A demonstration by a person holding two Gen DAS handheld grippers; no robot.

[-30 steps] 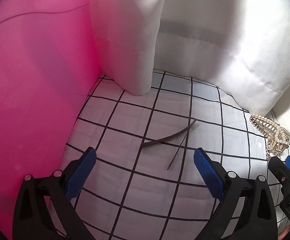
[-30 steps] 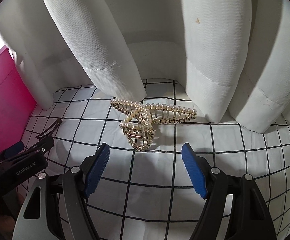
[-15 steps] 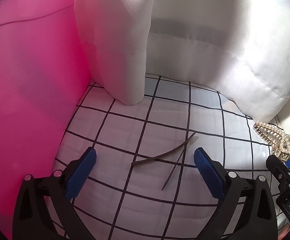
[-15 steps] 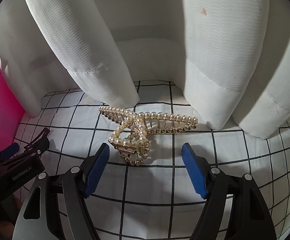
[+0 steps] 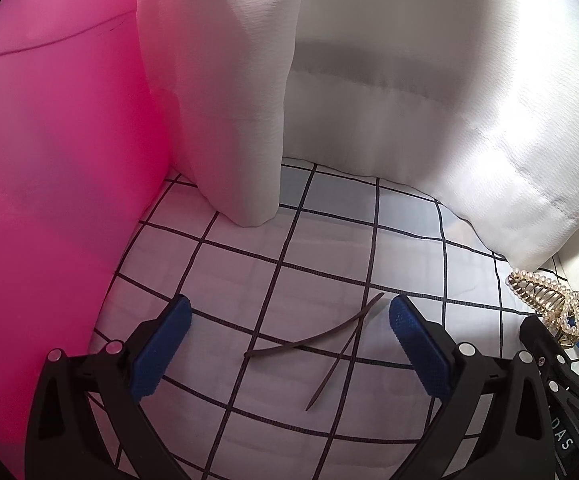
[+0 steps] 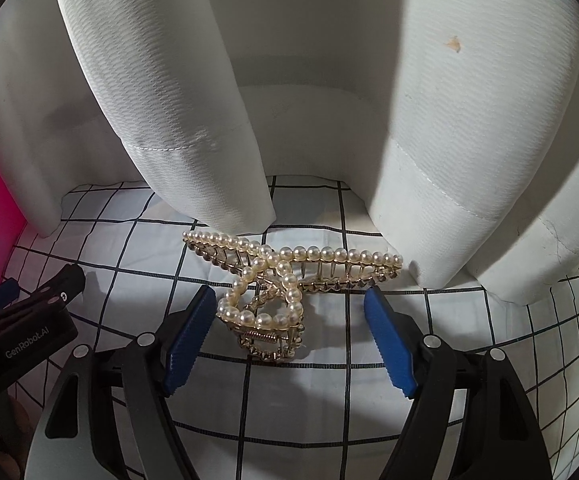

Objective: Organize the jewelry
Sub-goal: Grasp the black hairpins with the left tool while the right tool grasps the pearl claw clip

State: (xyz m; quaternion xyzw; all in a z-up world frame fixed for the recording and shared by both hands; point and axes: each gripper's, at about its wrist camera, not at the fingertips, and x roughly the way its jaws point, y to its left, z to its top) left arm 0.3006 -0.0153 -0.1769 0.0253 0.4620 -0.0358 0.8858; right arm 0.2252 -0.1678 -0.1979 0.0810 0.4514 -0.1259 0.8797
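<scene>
A thin dark brown hair clip (image 5: 321, 338), opened into a V, lies flat on the white grid-lined cloth (image 5: 249, 264). My left gripper (image 5: 289, 344) is open with the clip between its blue pads. A gold claw clip set with pearls (image 6: 285, 284) lies on the same cloth (image 6: 129, 248). My right gripper (image 6: 289, 332) is open around the clip's near end, not touching it. The pearl clip also shows at the right edge of the left wrist view (image 5: 549, 304), with the right gripper's tip (image 5: 561, 360) beside it.
White curtain folds (image 6: 177, 100) hang down to the cloth right behind both clips. A pink wall or panel (image 5: 49, 160) stands close on the left. The left gripper's black body (image 6: 25, 332) shows at the left of the right wrist view.
Both grippers have moved forward and lower. The brown clip now lies between the left pads and the pearl clip's near end between the right pads. Neither clip has moved.
</scene>
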